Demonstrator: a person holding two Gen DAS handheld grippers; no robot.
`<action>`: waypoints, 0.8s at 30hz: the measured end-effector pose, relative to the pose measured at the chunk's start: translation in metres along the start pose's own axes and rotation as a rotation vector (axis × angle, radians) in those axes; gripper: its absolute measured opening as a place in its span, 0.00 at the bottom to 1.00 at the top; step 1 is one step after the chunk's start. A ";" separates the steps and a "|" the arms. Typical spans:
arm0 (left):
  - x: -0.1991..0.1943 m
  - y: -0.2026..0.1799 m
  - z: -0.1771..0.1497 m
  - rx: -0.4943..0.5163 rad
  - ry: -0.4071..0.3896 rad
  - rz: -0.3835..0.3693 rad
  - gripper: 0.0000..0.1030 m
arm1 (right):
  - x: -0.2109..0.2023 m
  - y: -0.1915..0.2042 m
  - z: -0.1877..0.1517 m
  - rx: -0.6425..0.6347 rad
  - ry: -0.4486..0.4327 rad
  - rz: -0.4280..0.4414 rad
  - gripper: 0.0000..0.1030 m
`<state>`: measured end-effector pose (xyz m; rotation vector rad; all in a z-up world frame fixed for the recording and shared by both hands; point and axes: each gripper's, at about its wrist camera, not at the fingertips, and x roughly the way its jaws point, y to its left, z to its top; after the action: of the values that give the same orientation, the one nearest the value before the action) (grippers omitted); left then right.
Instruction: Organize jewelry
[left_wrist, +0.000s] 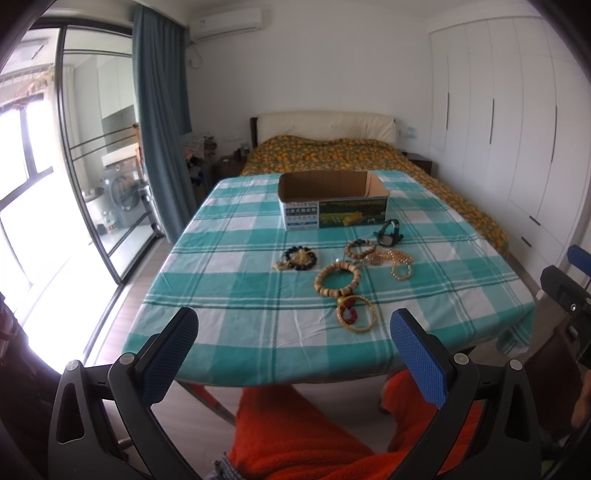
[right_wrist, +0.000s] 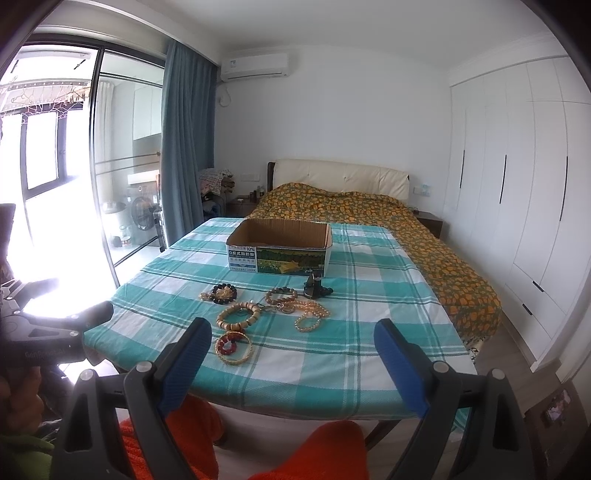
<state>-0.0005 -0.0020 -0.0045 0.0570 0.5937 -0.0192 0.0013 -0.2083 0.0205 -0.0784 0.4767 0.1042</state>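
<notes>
Nothing was picked yet; this was the start of the job, as I judged it. My left gripper (left_wrist: 293, 328) hung off the table's near edge, jaws spread wide, holding nothing. My right gripper (right_wrist: 291, 341) sat the same way: wide open, empty, short of the near edge.

The jewelry lay in a loose cluster mid-table on the checked tablecloth (left_wrist: 229, 229), between the near edge and the cardboard box (left_wrist: 332, 201). The box stood toward the far edge, open top up, interior looked empty, long axis parallel to the near edge.

Pieces:
- gold bangle (left_wrist: 355, 314) with a red link piece (left_wrist: 349, 310) lying inside it, closest to the near edge
- wooden bead bracelet (left_wrist: 337, 279) just behind it, touching or nearly so
- dark bead bracelet (left_wrist: 300, 257) toward the left edge, flat
- small brown bead bracelet (left_wrist: 360, 248) and pearl strand (left_wrist: 399, 264) tangled together, strand running roughly toward the right edge
- dark watch (left_wrist: 388, 234) on its side just in front of the box

Next move, my call: go for the bangle first, closest and rigid. It lay flat, so I'd need one finger inside the ring, one outside, coming down steeply. The red piece inside could get pinched along with it.
</notes>
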 end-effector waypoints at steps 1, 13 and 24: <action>0.000 0.000 0.000 0.000 -0.001 0.000 1.00 | 0.000 0.000 0.001 0.001 0.000 0.000 0.89; 0.002 -0.001 0.000 -0.002 0.005 -0.001 1.00 | 0.002 0.000 0.001 -0.002 0.000 0.002 0.89; 0.003 0.000 -0.001 -0.007 0.013 -0.001 1.00 | 0.001 0.002 -0.002 -0.005 0.003 0.006 0.89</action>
<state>0.0013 -0.0019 -0.0074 0.0505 0.6067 -0.0179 0.0011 -0.2062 0.0182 -0.0818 0.4793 0.1107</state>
